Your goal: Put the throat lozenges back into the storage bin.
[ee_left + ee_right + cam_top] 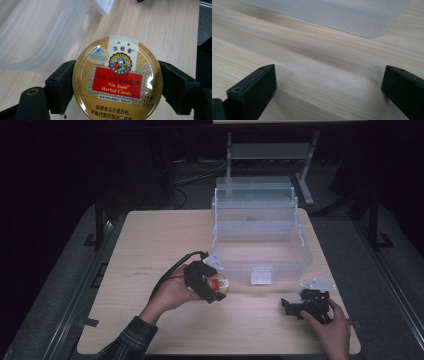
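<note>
We count one tin [117, 80], one clear box [260, 245], two grippers. Left gripper [212, 287] clamps the round tin by its rim just above the table [150, 240], beside the box – printed lid facing the camera, no long axis. Right gripper [305, 306] spread wide, holding nothing.

Gold, ornately patterned candy tin [117, 80] with red label; black tongs [117, 85]; pale woodgrain table [150, 240].

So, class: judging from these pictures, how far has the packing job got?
Done: the left gripper has its jaws closed on the round candy tin, near the clear plastic box. In hand: the tin is gripped beside the box's front wall. Left: the tin isn't in the box yet. The right gripper sits open, holding nothing, over the table.
</note>
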The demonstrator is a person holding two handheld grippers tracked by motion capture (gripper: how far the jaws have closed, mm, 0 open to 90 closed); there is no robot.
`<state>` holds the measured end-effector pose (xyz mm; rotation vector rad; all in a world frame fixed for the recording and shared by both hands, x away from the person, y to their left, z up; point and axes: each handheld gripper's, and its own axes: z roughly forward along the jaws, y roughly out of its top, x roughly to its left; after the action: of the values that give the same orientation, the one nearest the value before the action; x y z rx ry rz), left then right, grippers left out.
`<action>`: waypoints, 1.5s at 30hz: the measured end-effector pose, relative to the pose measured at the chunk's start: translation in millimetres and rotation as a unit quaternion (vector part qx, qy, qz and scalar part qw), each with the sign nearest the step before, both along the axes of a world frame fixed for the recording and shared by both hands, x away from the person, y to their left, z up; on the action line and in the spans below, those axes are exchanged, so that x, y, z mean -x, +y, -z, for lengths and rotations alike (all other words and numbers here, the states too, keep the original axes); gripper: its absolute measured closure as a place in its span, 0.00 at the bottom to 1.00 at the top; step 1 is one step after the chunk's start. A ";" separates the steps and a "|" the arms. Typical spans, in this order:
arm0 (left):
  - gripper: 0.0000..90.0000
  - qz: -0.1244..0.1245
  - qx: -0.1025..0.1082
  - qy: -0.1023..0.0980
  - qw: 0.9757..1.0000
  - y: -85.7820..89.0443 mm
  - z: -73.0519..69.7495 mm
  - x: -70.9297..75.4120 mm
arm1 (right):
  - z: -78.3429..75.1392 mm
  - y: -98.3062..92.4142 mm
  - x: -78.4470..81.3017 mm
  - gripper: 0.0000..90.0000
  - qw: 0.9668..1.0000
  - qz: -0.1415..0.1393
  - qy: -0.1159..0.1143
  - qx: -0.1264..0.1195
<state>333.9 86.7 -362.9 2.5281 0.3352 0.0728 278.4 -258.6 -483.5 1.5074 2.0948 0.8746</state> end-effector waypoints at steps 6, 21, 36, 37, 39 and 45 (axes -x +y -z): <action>0.22 -0.003 0.005 -0.002 1.000 -1.9 -7.8 -6.8 | 0.0 0.0 0.0 0.00 1.000 0.000 -0.001 0.000; 0.22 -0.018 0.014 -0.006 1.000 -4.2 -19.6 -26.4 | 0.1 -0.2 0.0 0.00 1.000 -0.001 -0.001 0.000; 0.22 -0.029 0.019 -0.009 0.999 -7.7 -27.1 -46.0 | 0.1 -0.1 0.0 0.00 1.000 0.000 0.000 0.000; 0.22 -0.032 0.022 -0.008 0.999 -8.5 -27.1 -47.2 | 0.1 0.0 0.0 0.00 1.000 0.000 0.000 0.000; 0.22 -0.032 0.021 -0.011 0.999 -9.2 -28.7 -51.3 | 0.1 0.0 0.0 0.00 1.000 0.000 0.000 0.000; 0.22 -0.037 0.028 -0.017 0.999 -12.5 -33.2 -59.3 | 0.0 0.0 0.0 0.00 1.000 0.000 0.000 0.000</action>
<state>393.2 74.2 -329.7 2.4555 0.4113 0.1335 278.5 -258.6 -483.5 1.5085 2.0942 0.8745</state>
